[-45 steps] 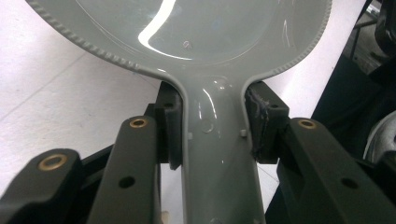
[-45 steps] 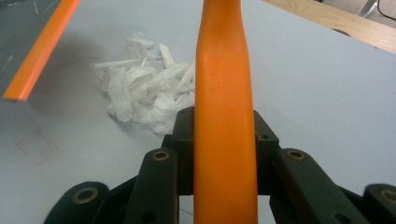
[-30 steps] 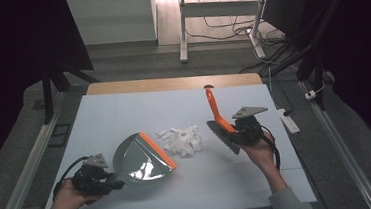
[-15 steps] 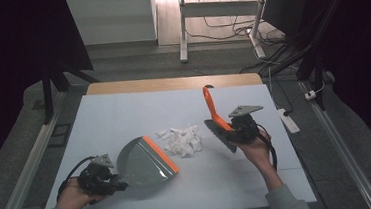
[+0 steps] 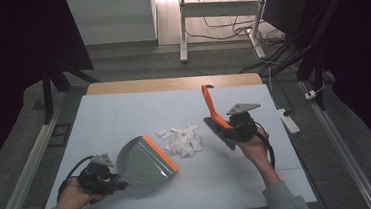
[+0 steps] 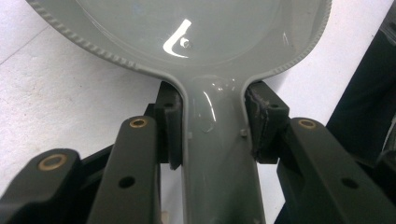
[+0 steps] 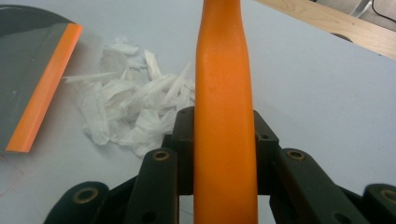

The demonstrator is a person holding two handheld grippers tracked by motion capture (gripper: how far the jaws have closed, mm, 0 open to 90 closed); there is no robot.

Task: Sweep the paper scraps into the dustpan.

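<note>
A grey dustpan [image 5: 143, 162] with an orange lip [image 5: 160, 153] lies on the pale table, its lip facing a pile of white paper scraps [image 5: 181, 140]. My left gripper [image 5: 110, 183] is shut on the dustpan's handle [image 6: 215, 154], which sits between both pads with the pan [image 6: 187, 28] spreading out ahead. My right gripper [image 5: 235, 128] is shut on the orange handle [image 5: 208, 105] of a brush, held upright just right of the scraps, with its dark head [image 5: 221, 132] low. In the right gripper view the handle [image 7: 224, 93] rises between the jaws, with the scraps [image 7: 130, 107] and dustpan [image 7: 28, 70] to its left.
The table's wooden far edge [image 5: 172, 84] lies beyond the scraps. A white power strip [image 5: 287, 119] rests off the table's right side. Metal rails [image 5: 24, 182] run along both sides, and a white desk frame [image 5: 182, 29] stands on the floor behind.
The dustpan has tipped down from a raised tilt to lie flatter, its lip near the scraps. The left hand edged right. The brush and right gripper shifted slightly left.
</note>
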